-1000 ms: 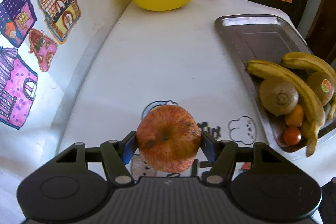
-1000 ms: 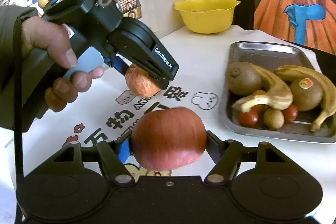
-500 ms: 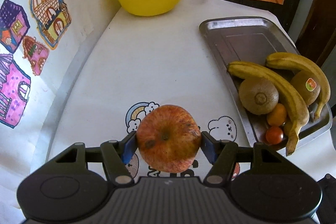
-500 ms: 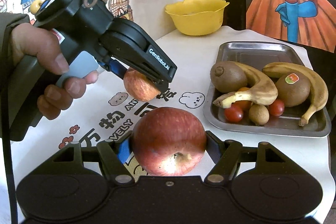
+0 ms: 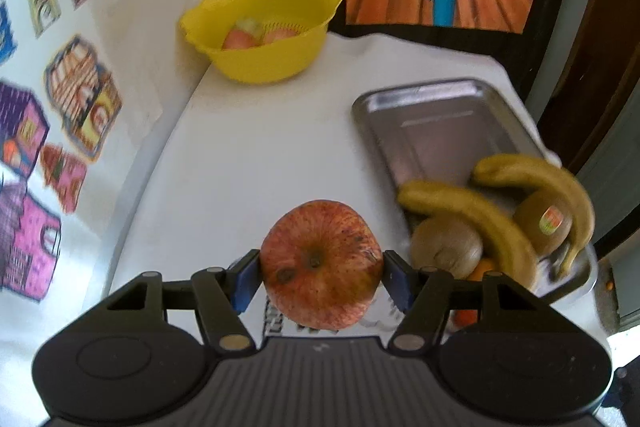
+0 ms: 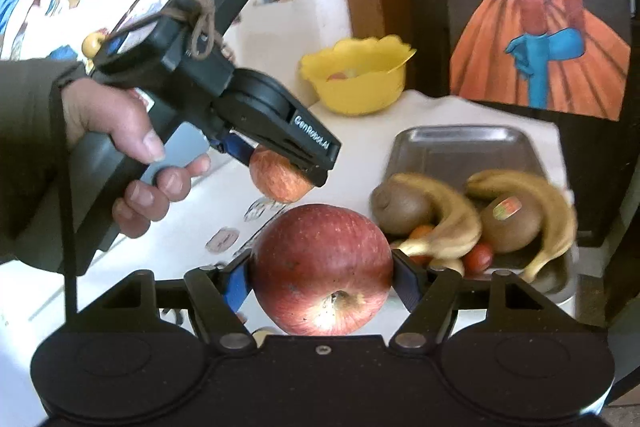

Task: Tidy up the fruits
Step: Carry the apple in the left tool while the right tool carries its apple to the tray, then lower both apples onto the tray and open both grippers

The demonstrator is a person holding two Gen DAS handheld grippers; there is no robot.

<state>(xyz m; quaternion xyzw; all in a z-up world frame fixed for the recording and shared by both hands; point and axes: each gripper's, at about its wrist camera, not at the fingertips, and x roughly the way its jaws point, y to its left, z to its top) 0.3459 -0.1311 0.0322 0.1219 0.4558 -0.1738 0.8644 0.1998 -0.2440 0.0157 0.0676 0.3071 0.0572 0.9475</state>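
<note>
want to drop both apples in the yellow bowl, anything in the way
Nothing visible blocks either. Bare white tabletop lies between the speckled red apple in the left claw and the scalloped yellow plastic bowl; the steel fruit tray sits off to the right.

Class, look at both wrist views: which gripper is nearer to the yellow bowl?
Left. The left gripper, clamping a speckled apple, hangs ahead, between the right gripper and the yellow bowl. The right, clamping a red apple, sits farther back.

Left gripper (image 5: 321,269) clamps speckled apple (image 5: 320,263) above table (image 5: 256,155)
</note>
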